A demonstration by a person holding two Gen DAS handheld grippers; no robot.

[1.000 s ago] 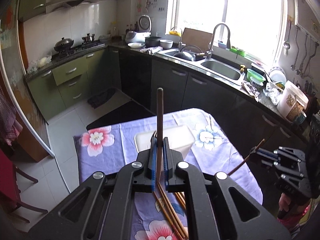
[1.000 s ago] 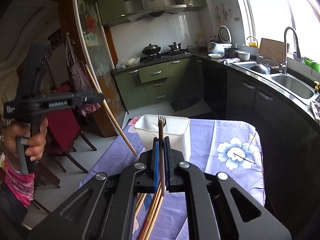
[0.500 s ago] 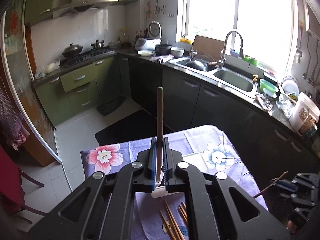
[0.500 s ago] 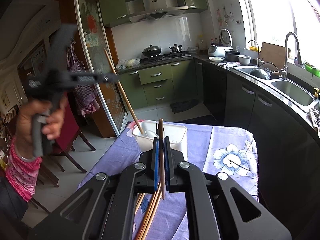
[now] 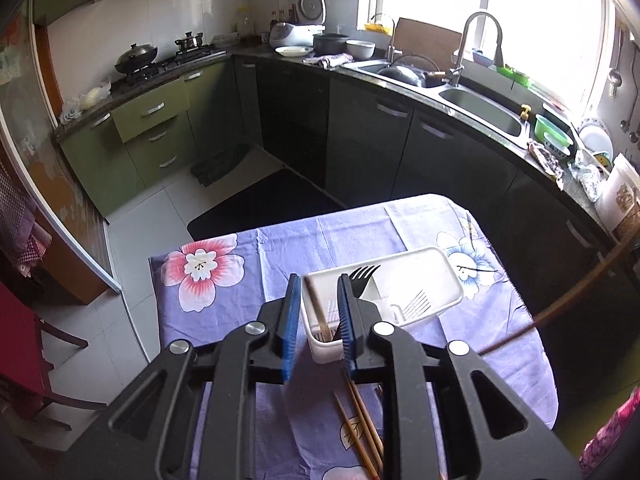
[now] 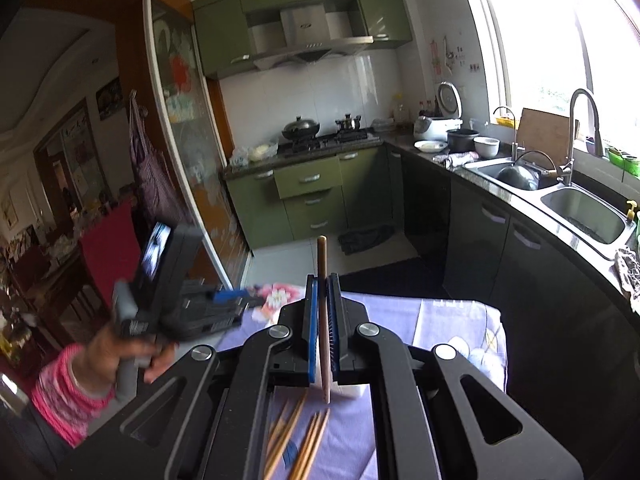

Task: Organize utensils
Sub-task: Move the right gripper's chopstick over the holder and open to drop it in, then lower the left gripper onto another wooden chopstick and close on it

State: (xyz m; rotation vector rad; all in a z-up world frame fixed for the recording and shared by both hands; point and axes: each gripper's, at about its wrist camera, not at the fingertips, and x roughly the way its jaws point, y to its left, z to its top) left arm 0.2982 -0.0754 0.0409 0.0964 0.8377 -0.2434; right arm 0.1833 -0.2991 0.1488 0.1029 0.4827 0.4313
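Left fingers [image 5: 318, 312] opening, pads clear of chopstick [image 5: 319, 309], which a second ago stood clamped between them and now leans inside white basket [image 5: 424, 276] just ahead, beside black fork [image 5: 362, 276]. One piece delivered. Right fingers [image 6: 323, 320] clamped on second chopstick [image 6: 322, 280]. Loose chopsticks [image 5: 360, 436] below on counter [image 5: 280, 248], still to sort.

The left tongs [image 5: 318, 316] are black with blue pads and silver screws; the person's sleeve [image 6: 60, 392] is pink patterned.
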